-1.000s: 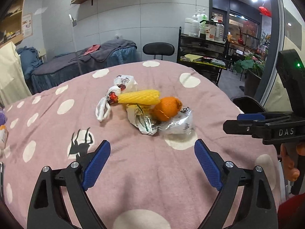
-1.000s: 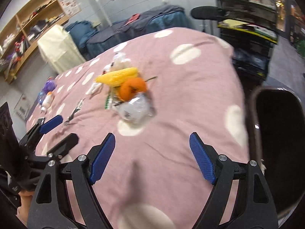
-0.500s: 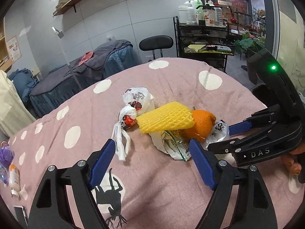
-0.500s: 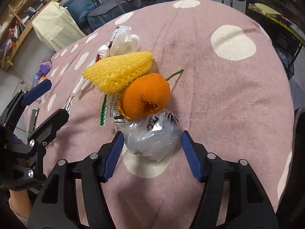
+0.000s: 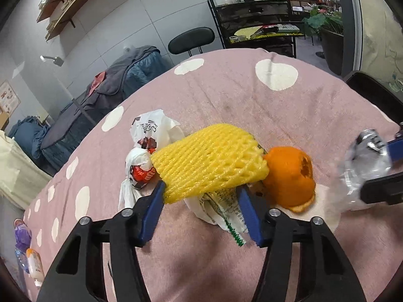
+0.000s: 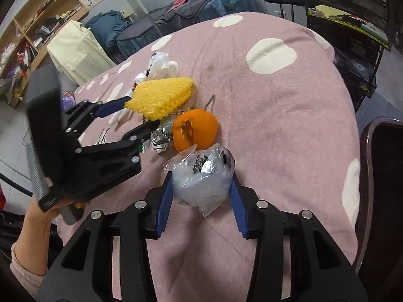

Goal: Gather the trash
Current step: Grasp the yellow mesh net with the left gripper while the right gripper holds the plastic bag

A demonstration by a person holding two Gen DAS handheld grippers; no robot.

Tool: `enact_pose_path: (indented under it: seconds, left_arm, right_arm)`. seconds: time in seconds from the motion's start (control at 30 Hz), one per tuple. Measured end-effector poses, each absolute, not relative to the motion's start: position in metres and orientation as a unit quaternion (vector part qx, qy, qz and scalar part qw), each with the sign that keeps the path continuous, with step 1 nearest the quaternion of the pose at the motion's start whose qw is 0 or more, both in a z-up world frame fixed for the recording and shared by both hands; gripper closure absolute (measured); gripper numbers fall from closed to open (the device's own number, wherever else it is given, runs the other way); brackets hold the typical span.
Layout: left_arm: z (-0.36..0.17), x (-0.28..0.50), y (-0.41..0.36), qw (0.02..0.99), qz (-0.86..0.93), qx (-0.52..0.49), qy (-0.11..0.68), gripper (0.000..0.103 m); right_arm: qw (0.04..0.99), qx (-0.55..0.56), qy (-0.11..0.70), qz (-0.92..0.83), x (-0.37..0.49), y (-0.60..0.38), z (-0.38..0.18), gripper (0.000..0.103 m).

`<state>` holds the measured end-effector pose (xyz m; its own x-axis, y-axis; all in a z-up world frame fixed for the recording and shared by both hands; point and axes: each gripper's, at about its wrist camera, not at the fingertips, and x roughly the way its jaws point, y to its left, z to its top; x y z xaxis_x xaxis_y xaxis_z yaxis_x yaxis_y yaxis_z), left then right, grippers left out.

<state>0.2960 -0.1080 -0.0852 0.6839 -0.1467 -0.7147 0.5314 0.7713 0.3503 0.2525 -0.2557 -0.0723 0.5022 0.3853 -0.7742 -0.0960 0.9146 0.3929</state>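
My left gripper (image 5: pixel 200 210) has just closed across the yellow foam-net sleeve's (image 5: pixel 210 167) long axis, my right gripper (image 6: pixel 201 197) onto the crumpled clear plastic bag (image 6: pixel 201 180), towards the pink dotted table's (image 6: pixel 289 125) near edge.

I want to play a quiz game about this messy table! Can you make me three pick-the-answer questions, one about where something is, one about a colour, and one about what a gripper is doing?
1. Where is the orange peel?
A. Between the yellow foam net and the clear plastic bag
B. On the black chair
C. Under the shelf

2. What colour are the spots on the pink tablecloth?
A. Green
B. White
C. Black

3. What is the right gripper doing?
A. Hanging open over bare cloth
B. Closing around the clear plastic bag
C. Holding the peel

Answers:
1 A: the orange peel lies between the yellow foam net and the clear plastic bag.
2 B: the pink tablecloth has white spots.
3 B: the right gripper has just been closing, with the bag squeezed between its pads.
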Motion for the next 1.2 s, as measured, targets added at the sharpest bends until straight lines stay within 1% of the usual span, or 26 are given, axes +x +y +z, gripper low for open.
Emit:
enact_pose_path:
  seconds: [0.03,0.1,0.13,0.2,0.3,0.4,0.57,0.83,1.2]
  left_arm:
    - [-0.085,0.297,-0.108,0.876,-0.192,0.272,0.348,0.058]
    - [-0.081,0.298,-0.106,0.883,-0.193,0.249,0.349,0.071]
    - [-0.078,0.296,-0.105,0.887,-0.19,0.241,0.346,0.073]
    - [-0.072,0.293,-0.104,0.894,-0.185,0.228,0.339,0.085]
    - [-0.061,0.287,-0.098,0.902,-0.193,0.193,0.335,0.091]
    - [-0.055,0.281,-0.1,0.906,-0.196,0.18,0.328,0.093]
    - [-0.045,0.27,-0.098,0.912,-0.21,0.151,0.319,0.094]
    - [-0.029,0.249,-0.082,0.902,-0.274,0.047,0.33,0.094]
    - [-0.051,0.181,-0.101,0.865,-0.359,0.031,0.349,0.094]
  right_arm:
    - [0.858,0.15,0.471,0.136,0.245,-0.26,-0.069,0.06]
    - [0.867,0.143,0.46,0.126,0.234,-0.265,-0.064,0.06]
    - [0.872,0.139,0.454,0.12,0.227,-0.268,-0.061,0.06]
    - [0.878,0.142,0.443,0.115,0.216,-0.271,-0.057,0.06]
    - [0.886,0.145,0.427,0.107,0.199,-0.278,-0.054,0.06]
    - [0.897,0.132,0.413,0.087,0.186,-0.286,-0.05,0.06]
    - [0.902,0.143,0.399,0.084,0.171,-0.297,-0.045,0.06]
    - [0.905,0.149,0.391,0.074,0.151,-0.311,-0.043,0.06]
    - [0.904,0.16,0.391,0.056,0.133,-0.325,-0.052,0.06]
